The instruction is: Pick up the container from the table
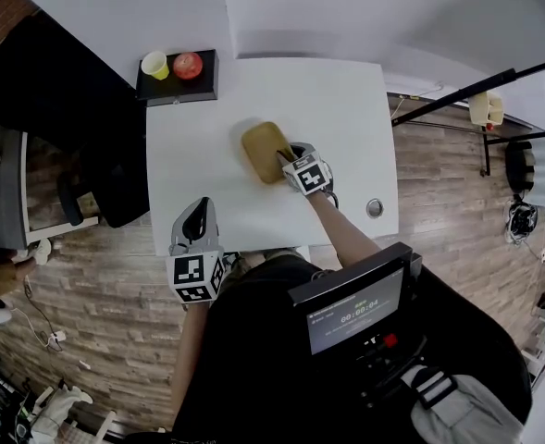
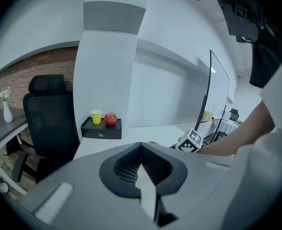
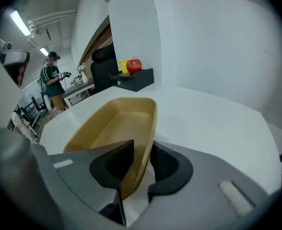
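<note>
Right hand-held gripper (image 3: 141, 153) pinches wall of one container (image 3: 113, 123).

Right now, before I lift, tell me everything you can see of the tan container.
The container is a shallow oblong tub, tan, with rounded corners and a smooth matte wall that looks like plastic. It is empty and open side up, and appears to sit near the middle of the white table. The right gripper grips its near wall, one jaw inside and one outside. Nothing else touches it.
</note>
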Tool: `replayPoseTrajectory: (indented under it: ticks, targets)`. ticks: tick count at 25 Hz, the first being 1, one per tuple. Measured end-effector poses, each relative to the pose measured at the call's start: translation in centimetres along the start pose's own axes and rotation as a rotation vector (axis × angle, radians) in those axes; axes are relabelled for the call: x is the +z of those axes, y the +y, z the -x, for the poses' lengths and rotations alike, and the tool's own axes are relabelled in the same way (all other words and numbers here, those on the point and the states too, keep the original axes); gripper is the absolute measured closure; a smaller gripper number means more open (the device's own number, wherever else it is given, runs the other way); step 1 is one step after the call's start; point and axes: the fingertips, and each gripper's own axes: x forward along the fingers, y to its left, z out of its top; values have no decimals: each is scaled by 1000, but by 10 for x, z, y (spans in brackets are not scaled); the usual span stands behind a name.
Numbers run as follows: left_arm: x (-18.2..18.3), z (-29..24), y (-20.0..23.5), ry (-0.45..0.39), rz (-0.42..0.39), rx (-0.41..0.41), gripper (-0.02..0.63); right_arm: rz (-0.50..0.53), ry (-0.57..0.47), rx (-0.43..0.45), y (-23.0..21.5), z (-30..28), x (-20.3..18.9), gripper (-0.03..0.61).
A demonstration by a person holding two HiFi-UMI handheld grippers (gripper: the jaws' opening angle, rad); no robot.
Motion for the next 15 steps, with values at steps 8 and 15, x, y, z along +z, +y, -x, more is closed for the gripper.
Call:
replayPoseTrajectory:
  ticks: [8,15]
  targets:
    - [1,6,11,-18,3,0,620,-60,-6,-7,2,0,0,537]
    - [2,12,23,-41,13,-1,620,-77,-3,9,22,1,4,552]
